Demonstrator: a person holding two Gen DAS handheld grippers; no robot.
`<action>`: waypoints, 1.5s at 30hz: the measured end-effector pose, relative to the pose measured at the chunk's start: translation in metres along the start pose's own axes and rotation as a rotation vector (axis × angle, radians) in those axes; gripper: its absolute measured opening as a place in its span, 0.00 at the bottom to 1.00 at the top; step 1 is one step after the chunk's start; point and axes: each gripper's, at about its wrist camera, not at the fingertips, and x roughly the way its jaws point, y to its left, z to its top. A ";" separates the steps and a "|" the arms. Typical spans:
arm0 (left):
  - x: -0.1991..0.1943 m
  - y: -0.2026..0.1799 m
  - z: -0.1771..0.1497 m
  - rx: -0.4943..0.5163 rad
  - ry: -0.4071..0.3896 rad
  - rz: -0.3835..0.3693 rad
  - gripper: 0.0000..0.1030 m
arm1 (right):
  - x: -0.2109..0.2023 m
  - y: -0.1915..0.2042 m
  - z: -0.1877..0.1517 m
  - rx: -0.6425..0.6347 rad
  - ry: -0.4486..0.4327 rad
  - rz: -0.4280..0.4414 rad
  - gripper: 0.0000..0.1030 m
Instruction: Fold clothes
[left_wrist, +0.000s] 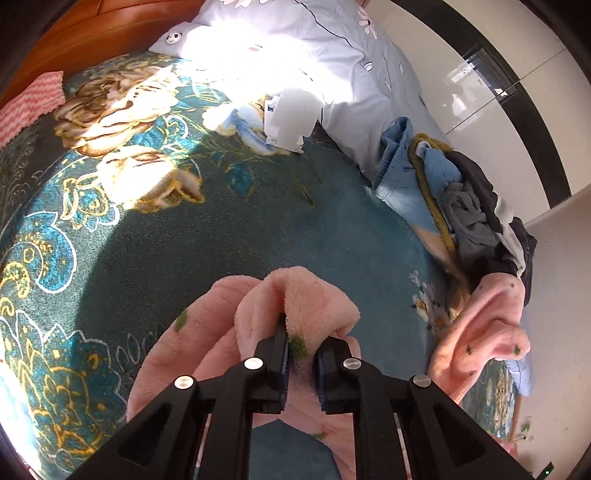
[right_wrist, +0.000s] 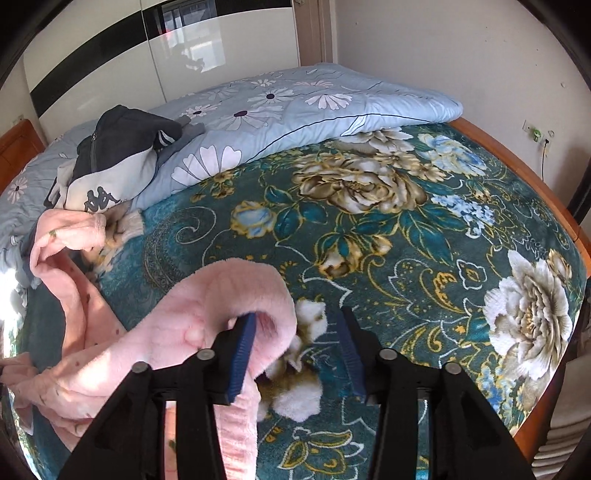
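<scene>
Pinching a fold of the pink fleece garment (left_wrist: 295, 295), the left tongs (left_wrist: 300, 354) hold it above the bed (left_wrist: 166, 236); the right tongs (right_wrist: 299, 347) stand spread, cloth draped over 1 finger.

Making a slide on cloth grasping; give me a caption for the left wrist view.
Left gripper pinching a pink fleece garment above a teal floral blanket.

Both wrist views look down close over the teal floral blanket (left_wrist: 155, 236); left faces the headboard (left_wrist: 92, 33), right the wardrobe (right_wrist: 110, 62); they share the blanket and pale-blue quilt (right_wrist: 295, 107)
</scene>
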 end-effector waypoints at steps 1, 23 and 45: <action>0.000 -0.002 0.001 0.003 0.001 -0.004 0.19 | -0.006 -0.005 -0.005 0.018 0.000 0.001 0.51; -0.036 -0.011 0.006 -0.111 -0.119 0.023 0.54 | 0.026 0.020 -0.180 0.599 0.227 0.509 0.52; -0.013 -0.020 -0.026 0.058 0.092 0.017 0.54 | -0.067 -0.186 -0.035 0.614 -0.145 -0.036 0.09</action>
